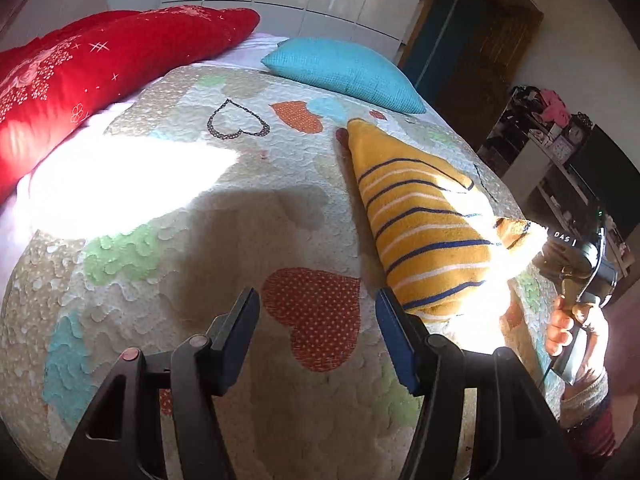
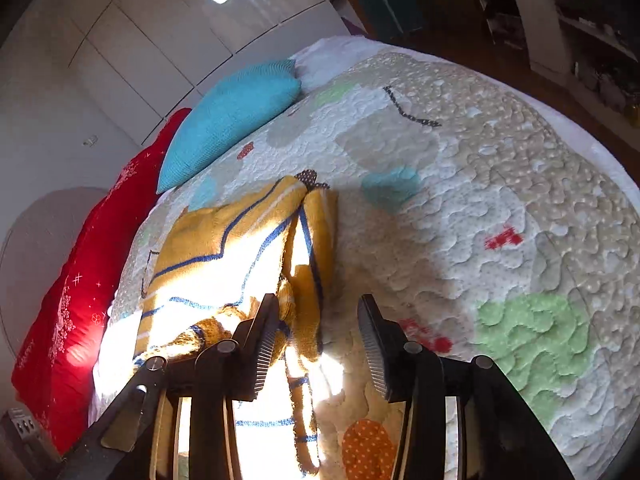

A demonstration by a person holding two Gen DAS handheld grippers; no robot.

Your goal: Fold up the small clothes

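My left gripper (image 1: pixel 318 312) hangs over the bed with its jaws spread wide and nothing between them; below the gap lies an orange polka-dot heart patch (image 1: pixel 316 312) on the quilt. Its right finger sits just beside the near end of the yellow knit garment with blue and white stripes (image 1: pixel 424 216), and I cannot tell whether they touch.

My right gripper (image 2: pixel 318 344) is also spread open, gripping nothing. Its left finger stands in front of the garment's near edge (image 2: pixel 240 256), where a sleeve or flap is folded over the body, and I cannot tell whether it touches the cloth. From the left wrist view I see the right hand (image 1: pixel 576 332) on its handle at the far right, the tool's front against the garment's sunlit edge.

The garment lies on the cream quilted bedspread with pastel heart patches (image 1: pixel 180 300), toward its right side in the left view. A bright sun patch washes out part of the cloth and quilt. Beyond it rests a turquoise textured cushion (image 1: pixel 344 72), and to the left a red pillow with white patterns (image 1: pixel 100 72). White glossy wardrobe doors (image 2: pixel 160 40) stand behind the bed.
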